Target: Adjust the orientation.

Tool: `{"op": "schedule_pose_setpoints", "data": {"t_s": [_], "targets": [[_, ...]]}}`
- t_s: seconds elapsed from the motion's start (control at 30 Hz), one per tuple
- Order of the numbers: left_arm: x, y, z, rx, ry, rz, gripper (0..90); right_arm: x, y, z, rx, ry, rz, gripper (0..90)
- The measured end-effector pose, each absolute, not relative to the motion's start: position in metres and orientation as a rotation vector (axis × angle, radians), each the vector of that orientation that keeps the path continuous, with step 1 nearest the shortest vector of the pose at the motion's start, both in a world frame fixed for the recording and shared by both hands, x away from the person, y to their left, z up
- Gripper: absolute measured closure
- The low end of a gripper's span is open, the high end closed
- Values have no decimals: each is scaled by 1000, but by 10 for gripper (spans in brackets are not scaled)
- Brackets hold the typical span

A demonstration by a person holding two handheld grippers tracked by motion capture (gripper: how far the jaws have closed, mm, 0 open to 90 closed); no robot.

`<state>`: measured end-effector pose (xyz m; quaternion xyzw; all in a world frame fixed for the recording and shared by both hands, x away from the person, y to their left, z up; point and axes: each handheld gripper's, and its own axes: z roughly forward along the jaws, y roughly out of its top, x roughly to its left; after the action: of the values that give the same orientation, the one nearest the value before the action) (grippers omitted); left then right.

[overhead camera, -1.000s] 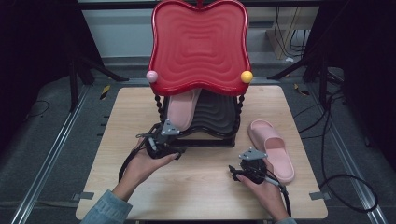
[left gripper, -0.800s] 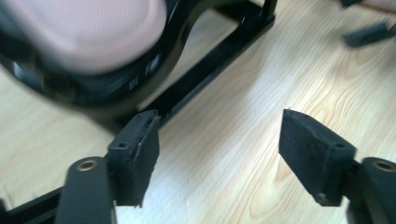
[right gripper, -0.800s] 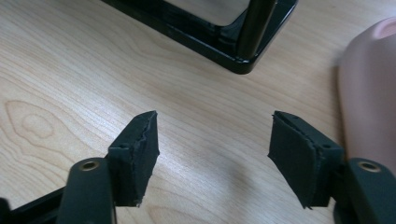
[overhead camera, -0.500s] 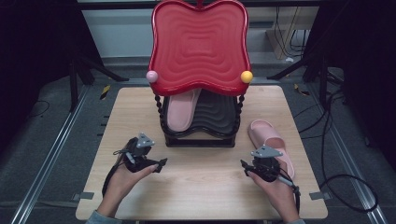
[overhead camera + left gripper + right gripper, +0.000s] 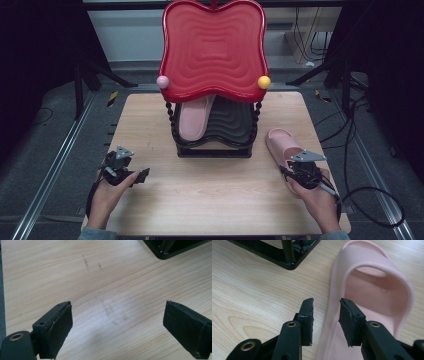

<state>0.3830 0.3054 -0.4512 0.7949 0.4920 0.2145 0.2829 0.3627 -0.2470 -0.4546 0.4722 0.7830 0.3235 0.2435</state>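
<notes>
The red tray top (image 5: 214, 50) of the black rack (image 5: 215, 145) hides the far end of the pink slipper on the rack (image 5: 192, 120), so only its near part shows on the lower shelf. In the high view the right hand (image 5: 317, 200) and the right tool (image 5: 300, 167) cover the heel end of the loose pink slipper (image 5: 280, 142), which lies on the wooden counter (image 5: 210, 190) to the right of the rack. In the right gripper view the slipper's (image 5: 372, 290) left side wall stands between the jaws near its heel, one jaw outside over the counter and one inside over the footbed; the jaws have just been closing around that wall, and a sliver of gap seems to remain on each side, though whether the pads already press it is hard to make out. The strap arches just beyond the tool (image 5: 326, 312), and a corner of the rack's base (image 5: 287, 255) is cut off at the top. The left tool (image 5: 125, 167), held in the left hand (image 5: 107, 195) well left of the rack, has just been opening and stands spread wide over bare counter (image 5: 112, 290), nothing between its jaws (image 5: 117, 325).
</notes>
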Motion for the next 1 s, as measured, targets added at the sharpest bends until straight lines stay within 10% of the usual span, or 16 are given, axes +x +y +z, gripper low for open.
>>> {"op": "schedule_pose_setpoints", "data": {"t_s": [0.5,1.0], "targets": [[380,330,-447,2084,1379,616,94,400,-245,-455,1341,2153,861,597],[380,332,-446,2084,1377,623,99,407,-251,-451,1392,2155,879,834]]}}
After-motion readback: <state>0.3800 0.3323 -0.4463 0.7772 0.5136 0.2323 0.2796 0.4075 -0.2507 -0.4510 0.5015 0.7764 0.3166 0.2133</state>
